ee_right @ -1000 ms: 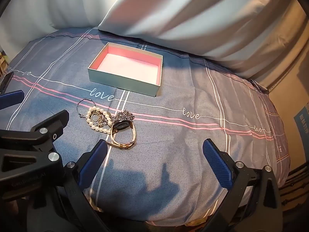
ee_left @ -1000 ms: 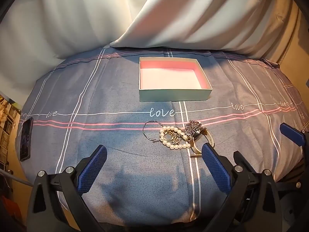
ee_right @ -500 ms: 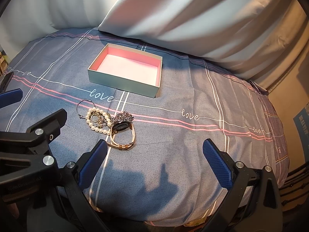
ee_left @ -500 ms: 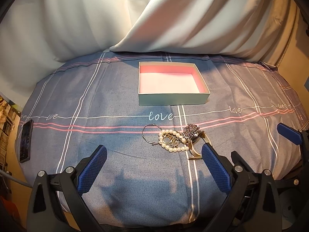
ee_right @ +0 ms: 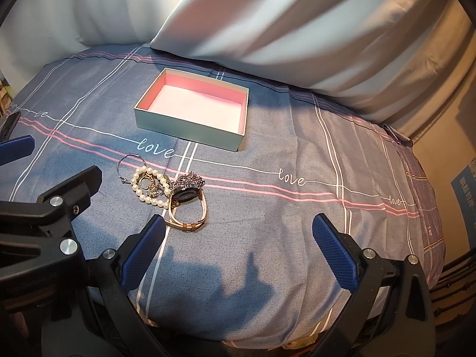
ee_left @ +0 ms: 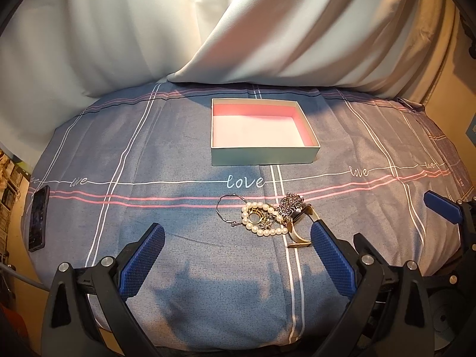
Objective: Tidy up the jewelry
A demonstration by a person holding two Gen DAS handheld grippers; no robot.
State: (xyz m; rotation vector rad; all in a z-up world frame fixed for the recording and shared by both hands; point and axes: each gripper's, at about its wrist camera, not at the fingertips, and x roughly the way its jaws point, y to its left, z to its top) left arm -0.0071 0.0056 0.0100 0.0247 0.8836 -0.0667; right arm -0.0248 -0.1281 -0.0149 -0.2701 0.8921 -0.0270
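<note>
Both grippers (ee_left: 235,255) (ee_right: 238,250) wide open, nothing held.

Left gripper (ee_left: 235,255): matte black angular arms, blue pads with fine cross-hatch grip texture, round silver screw heads along each arm. Right gripper (ee_right: 238,248): same build, black arms, blue textured pads, silver screws. Faint embossed lettering on the black body, unreadable.

left wrist view: looking forward and down from near the bed's front edge, facing the open box (ee_left: 263,154) squarely. right wrist view: same height, further right, angled leftward. shared: box, jewelry pile (ee_right: 166,192), bedsheet (ee_right: 267,208).
</note>
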